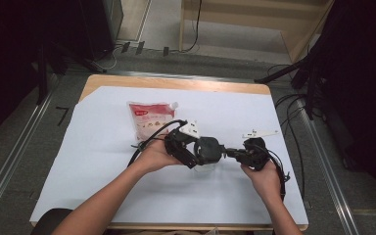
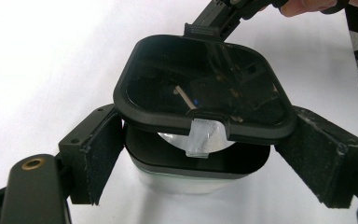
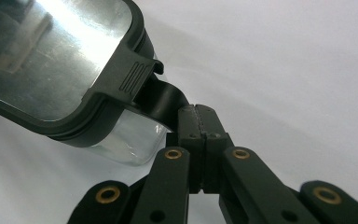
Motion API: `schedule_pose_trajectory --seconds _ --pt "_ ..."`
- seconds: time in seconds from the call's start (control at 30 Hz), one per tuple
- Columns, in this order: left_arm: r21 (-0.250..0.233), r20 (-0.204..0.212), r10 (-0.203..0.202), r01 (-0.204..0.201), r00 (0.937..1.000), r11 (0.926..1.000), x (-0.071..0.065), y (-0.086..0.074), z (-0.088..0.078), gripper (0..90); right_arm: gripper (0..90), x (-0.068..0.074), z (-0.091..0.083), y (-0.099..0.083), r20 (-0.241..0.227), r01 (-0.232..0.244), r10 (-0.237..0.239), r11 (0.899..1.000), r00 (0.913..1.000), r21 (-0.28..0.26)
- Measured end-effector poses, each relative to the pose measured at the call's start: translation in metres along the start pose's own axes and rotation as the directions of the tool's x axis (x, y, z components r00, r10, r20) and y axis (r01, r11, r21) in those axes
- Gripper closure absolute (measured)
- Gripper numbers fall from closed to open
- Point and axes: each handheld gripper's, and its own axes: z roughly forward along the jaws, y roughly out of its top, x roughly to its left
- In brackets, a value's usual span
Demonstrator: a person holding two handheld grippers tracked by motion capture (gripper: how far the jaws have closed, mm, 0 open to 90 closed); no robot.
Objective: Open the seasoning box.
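Hands come in from the near edge of the table (image 1: 176, 83) in the high view and meet just right of its middle. The left gripper (image 1: 188, 149) holds a clear container (image 1: 206, 164) by its sides, while the right gripper (image 1: 235, 152) reaches in from the right to the black lid (image 1: 209, 148). One tool steadies the body so the other can likely lift the lid without dragging the container across the white sheet (image 1: 98, 161). A red-and-white pouch (image 1: 149, 120) lies toward the far left of the sheet, well apart from the work. Grey floor, loose cables and a pale wooden frame lie beyond the far edge.

From the left gripper view, the padded jaws press on both flanks of the container (image 2: 191, 179), so this tool is clenched on it. The lid (image 2: 200, 88) stands tilted above the rim, raised at the near side, with a foil seal (image 2: 203, 140) showing underneath; the seal seems partly peeled, though glare makes that uncertain. The right gripper (image 2: 214, 21) comes in at the top.

Along the right gripper view, the jaws are fully closed, pinching the black tab (image 3: 161, 102) that juts from the lid (image 3: 65, 60). That grip gives leverage at the lid's edge. The container's clear wall (image 3: 130, 140) shows below, with plain white sheet behind it.
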Motion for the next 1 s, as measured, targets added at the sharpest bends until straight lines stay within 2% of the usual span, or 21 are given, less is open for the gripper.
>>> schedule_pose_trajectory --seconds 0.33,0.37,0.4,0.43,0.5,0.7,1.0 --pt "0.004 -0.012 0.017 -0.017 0.9998 0.9998 -0.003 0.005 -0.004 17.3 90.0 0.0 0.0 0.0 -0.002 0.001 -0.001 1.0 1.0 -0.002" --pt "-0.007 0.011 0.015 -0.015 0.9998 0.9999 -0.003 0.006 -0.005 18.4 90.0 0.0 0.0 0.0 -0.001 0.002 -0.002 1.0 1.0 -0.001" --pt "-0.026 0.05 0.009 -0.007 0.9987 0.9996 -0.003 0.006 -0.007 29.5 90.0 0.0 0.0 0.0 -0.002 0.002 -0.002 1.0 1.0 -0.002" --pt "-0.028 0.055 0.01 -0.009 0.9984 0.9996 -0.004 0.007 -0.007 33.9 90.0 0.001 0.0 0.0 -0.001 0.002 -0.002 1.0 1.0 0.0" --pt "-0.015 0.038 0.026 -0.025 0.9989 0.9996 -0.006 0.009 -0.006 33.7 90.0 0.001 0.0 0.0 0.0 0.005 -0.005 1.0 1.0 0.0" --pt "-0.01 0.054 0.019 -0.019 0.9983 0.9998 -0.007 0.012 -0.009 39.6 90.0 0.001 0.0 0.0 -0.002 0.004 -0.004 1.0 1.0 0.0" --pt "-0.001 0.094 0.024 -0.024 0.9953 0.9997 -0.01 0.015 -0.011 57.0 90.0 0.0 0.0 0.0 -0.003 0.003 -0.003 1.0 1.0 -0.002"
